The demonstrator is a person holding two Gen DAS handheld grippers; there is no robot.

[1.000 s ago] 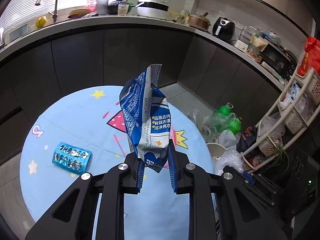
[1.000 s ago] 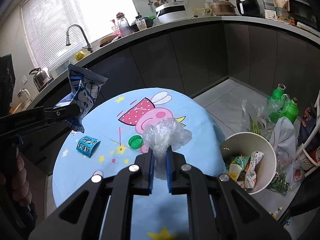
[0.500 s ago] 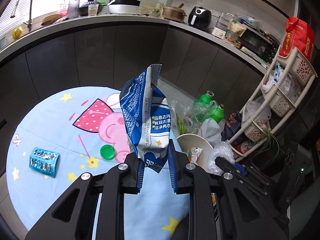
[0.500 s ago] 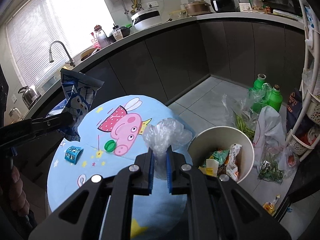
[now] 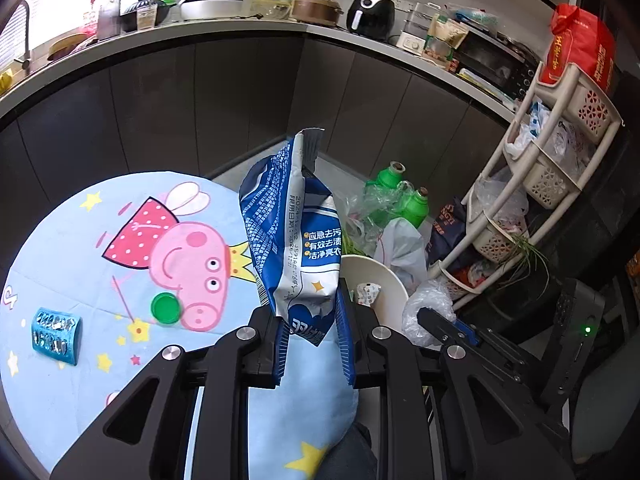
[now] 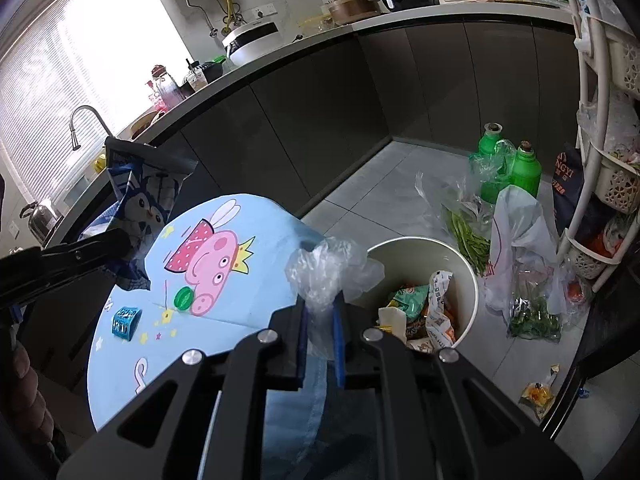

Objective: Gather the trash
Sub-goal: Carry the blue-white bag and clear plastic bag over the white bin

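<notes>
My left gripper point(image 5: 312, 320) is shut on a blue and white snack bag point(image 5: 292, 232) and holds it upright above the right edge of the round table; the bag also shows in the right wrist view point(image 6: 140, 196). My right gripper point(image 6: 320, 320) is shut on a crumpled clear plastic bag point(image 6: 328, 268), held at the table's edge just left of the white trash bin point(image 6: 472, 280). The bin point(image 5: 384, 276) holds several wrappers. A green bottle cap point(image 5: 166, 309) and a blue blister pack point(image 5: 56, 335) lie on the table.
The table has a light-blue cartoon pig cloth point(image 5: 80, 248). Beside the bin on the floor are green bottles point(image 6: 508, 160), bags of vegetables point(image 6: 532, 304) and a white bag. A white basket rack point(image 5: 540, 184) stands right. Dark cabinets and a worktop curve behind.
Both grippers have swung to the right with their loads, toward the trash bin. The bin now sits closer in both views. Both stay shut.
</notes>
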